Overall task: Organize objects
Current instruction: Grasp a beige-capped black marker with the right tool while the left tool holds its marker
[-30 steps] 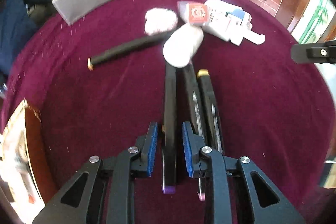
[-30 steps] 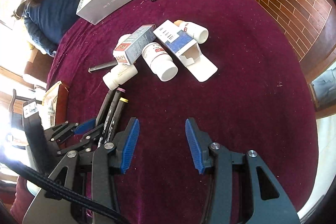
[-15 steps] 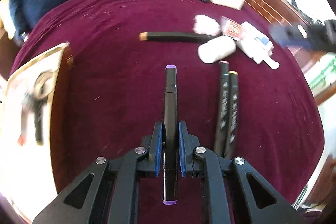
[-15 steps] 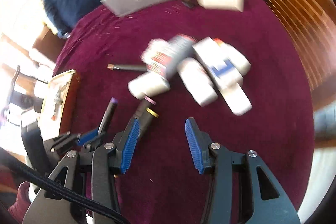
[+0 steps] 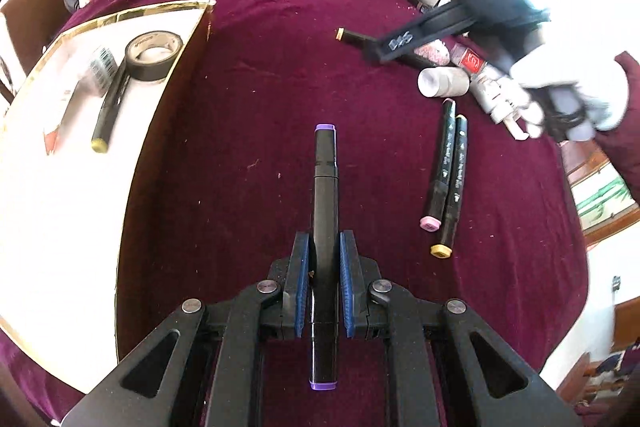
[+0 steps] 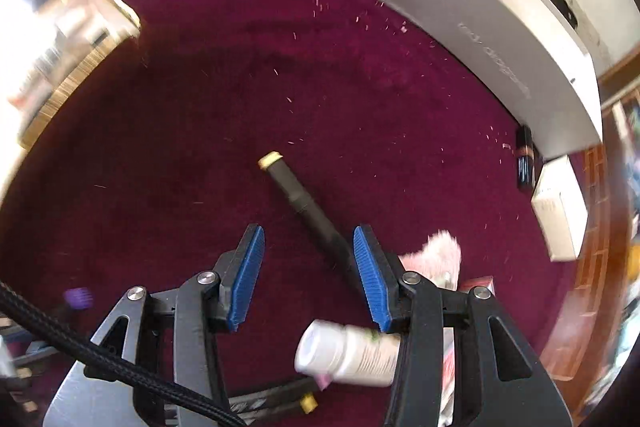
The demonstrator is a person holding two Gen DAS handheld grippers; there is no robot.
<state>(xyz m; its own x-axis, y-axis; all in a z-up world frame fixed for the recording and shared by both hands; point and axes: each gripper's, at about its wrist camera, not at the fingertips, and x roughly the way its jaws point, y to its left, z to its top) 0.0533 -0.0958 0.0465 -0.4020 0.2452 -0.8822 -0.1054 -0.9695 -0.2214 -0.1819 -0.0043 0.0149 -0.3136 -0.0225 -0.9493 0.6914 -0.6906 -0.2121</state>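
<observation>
My left gripper [image 5: 323,251] is shut on a black marker with purple caps [image 5: 325,195] and holds it above the maroon cloth. Two more markers, pink-capped [image 5: 440,167] and yellow-capped [image 5: 454,187], lie to its right. My right gripper [image 6: 308,247] is open and empty, low over a black marker with a tan cap [image 6: 304,203]; that marker [image 5: 354,37] also shows in the left wrist view. A white bottle [image 6: 348,351] lies under the right gripper's right finger. The right gripper [image 5: 460,19] is blurred in the left wrist view.
A gold-rimmed box [image 5: 60,167] at the left holds a tape roll [image 5: 154,55], a marker [image 5: 110,111] and a small item. A grey box [image 6: 500,31], a small white box [image 6: 560,211], a battery [image 6: 525,163], more bottles and cartons [image 5: 480,75] lie on the cloth.
My left gripper has swung left with the purple marker, bringing the gold-rimmed box into view. My right gripper has moved forward and down over the tan-capped marker.
</observation>
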